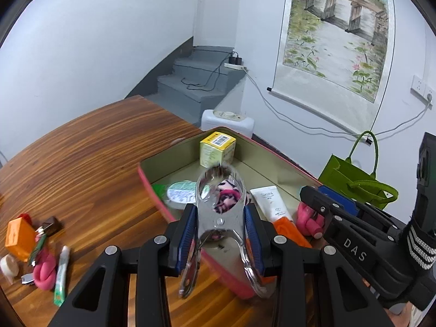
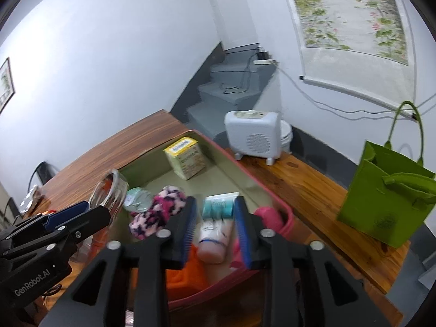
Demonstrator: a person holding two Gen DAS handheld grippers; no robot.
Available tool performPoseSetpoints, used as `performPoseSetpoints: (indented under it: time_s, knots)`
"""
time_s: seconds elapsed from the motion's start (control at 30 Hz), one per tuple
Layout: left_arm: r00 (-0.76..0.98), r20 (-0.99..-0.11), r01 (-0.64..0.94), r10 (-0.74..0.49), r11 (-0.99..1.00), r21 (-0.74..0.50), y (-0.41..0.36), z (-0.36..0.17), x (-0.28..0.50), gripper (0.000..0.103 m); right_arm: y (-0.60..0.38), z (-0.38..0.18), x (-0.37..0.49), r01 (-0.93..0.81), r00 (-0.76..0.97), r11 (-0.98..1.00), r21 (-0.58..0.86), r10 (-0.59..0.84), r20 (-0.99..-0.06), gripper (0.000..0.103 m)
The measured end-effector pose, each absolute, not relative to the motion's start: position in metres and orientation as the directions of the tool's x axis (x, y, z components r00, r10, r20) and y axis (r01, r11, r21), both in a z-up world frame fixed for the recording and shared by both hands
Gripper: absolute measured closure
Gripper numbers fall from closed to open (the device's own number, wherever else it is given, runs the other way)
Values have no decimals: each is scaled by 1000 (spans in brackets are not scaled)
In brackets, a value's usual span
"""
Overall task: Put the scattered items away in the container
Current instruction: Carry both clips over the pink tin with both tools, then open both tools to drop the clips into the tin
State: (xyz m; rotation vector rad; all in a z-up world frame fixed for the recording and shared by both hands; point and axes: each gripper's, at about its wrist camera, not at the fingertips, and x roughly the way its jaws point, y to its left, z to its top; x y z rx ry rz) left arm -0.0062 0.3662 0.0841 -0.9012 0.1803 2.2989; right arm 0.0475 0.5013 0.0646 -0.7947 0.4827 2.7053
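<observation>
My left gripper (image 1: 220, 212) is shut on a clear plastic clip (image 1: 218, 190) and holds it over the near edge of the pink container (image 1: 152, 190). In the right wrist view that clip (image 2: 109, 193) juts from the left gripper (image 2: 79, 215) at the container's left rim. My right gripper (image 2: 216, 226) hangs open above the container (image 2: 245, 169). A white tube (image 2: 215, 234) lies below, between its fingers, untouched. Inside also sit a yellow box (image 2: 186, 160), a round tin (image 2: 137, 199) and a pink-black fuzzy piece (image 2: 158, 212). Loose items, among them an orange block (image 1: 19, 238), lie at the table's left.
A green felt bag (image 2: 387, 196) stands on the table right of the container. A white heater (image 2: 253, 136) stands behind it at the far edge. A pink knotted piece (image 1: 45, 271) and a green-white tube (image 1: 61, 275) lie near the orange block.
</observation>
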Motion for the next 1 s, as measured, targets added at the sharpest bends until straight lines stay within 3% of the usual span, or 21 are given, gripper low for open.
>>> performPoseSetpoints:
  time_s: [0.07,0.17,0.23,0.3,1.0]
  knots:
    - [-548,-649,-621,527,-776,-106,371,83,-11,59,505,64,50,-374,-812,-895,242,190,-551,37]
    - [-531,-652,-631,542,-766,-123,373,83,-14,58,505,66,53,-387,-818,-893,232,216,-533,36]
    - [-532,-650,-629,543,-767,-126,371,83,-14,29,505,66,53,-379,-825,-894,240,209,-526,35]
    - [-560,-634,-612,534,-782,-118,365,83,-12,22,504,65,53,-379,-824,-893,240,208,-527,32]
    - [-603,-660,-514,448,-851,-108,319,77,-12,21,497,61,49,-395,-810,-893,216,229,-539,26]
